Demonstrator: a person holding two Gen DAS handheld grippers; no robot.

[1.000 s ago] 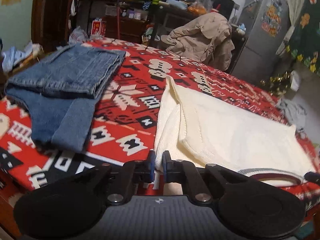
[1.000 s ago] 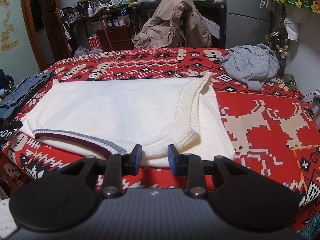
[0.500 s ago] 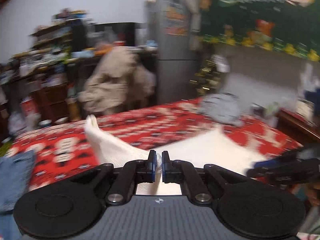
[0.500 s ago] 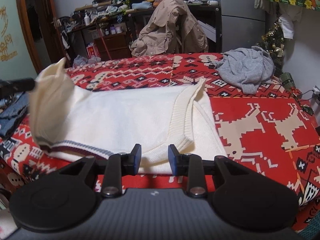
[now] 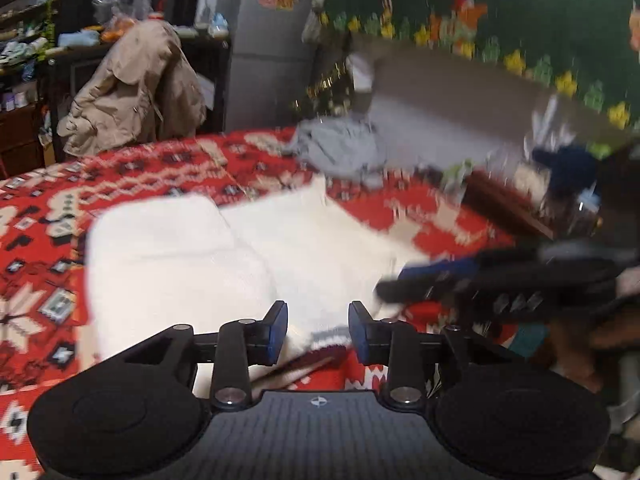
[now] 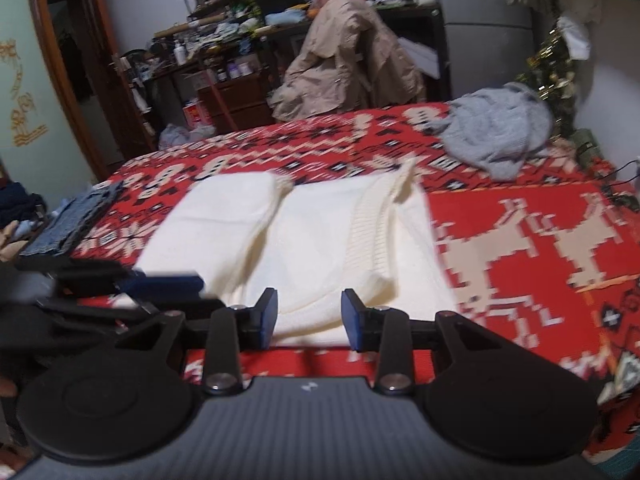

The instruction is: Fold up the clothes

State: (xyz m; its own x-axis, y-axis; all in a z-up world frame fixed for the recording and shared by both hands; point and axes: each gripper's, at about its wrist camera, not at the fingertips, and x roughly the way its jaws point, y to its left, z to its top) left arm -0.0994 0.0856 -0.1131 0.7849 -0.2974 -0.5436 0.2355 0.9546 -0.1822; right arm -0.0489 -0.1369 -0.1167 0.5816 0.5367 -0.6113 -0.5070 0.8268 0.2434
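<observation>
Two grippers are seen: the left gripper (image 5: 318,332) and the right gripper (image 6: 308,314), each with two fingers set apart. One cream sweater (image 6: 304,236) is counted on one red patterned blanket (image 6: 520,240). One grey garment (image 6: 496,132) is seen at the far side, one folded pair of jeans (image 6: 76,220) at the left edge, and one beige jacket (image 6: 352,60) behind.

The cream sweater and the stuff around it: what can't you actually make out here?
- Cream sweater: left wrist view, motion blur hides its knit and folds.
- Right gripper: same view, smeared; jaw state unreadable there.
- Jeans: right wrist view, near end hidden by the left gripper.
- Shelf clutter: too small.
</observation>
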